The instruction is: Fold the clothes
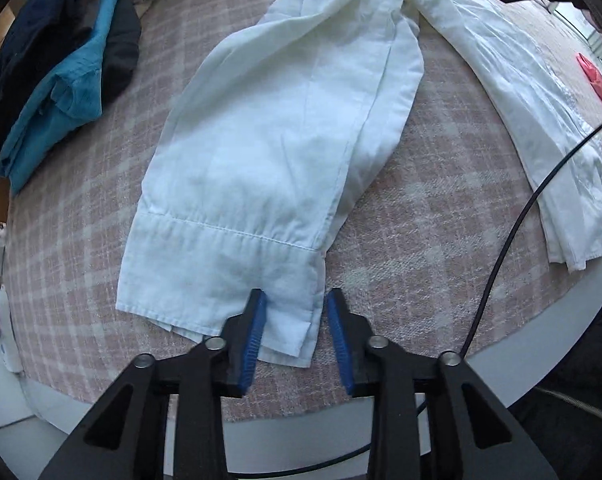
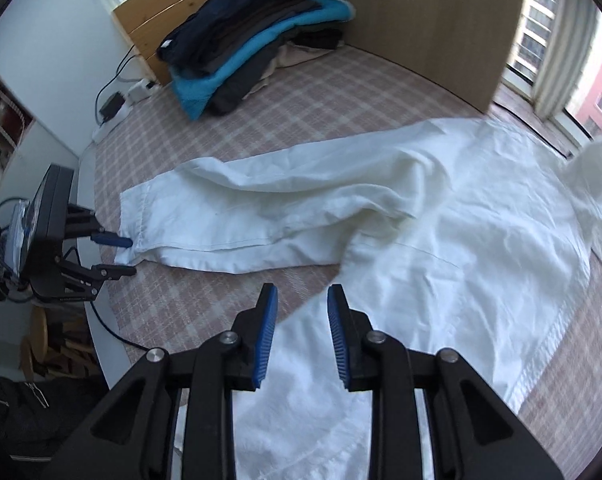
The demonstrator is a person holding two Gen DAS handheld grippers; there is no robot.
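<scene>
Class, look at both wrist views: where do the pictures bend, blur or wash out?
Left wrist view: fisheye curves the table edge; black vignette in the corners; the white shirt is evenly lit, cuff stitching sharp. Right wrist view: same bending; the window is bright and the right side smeared, the shirt's raised corner soft.
</scene>
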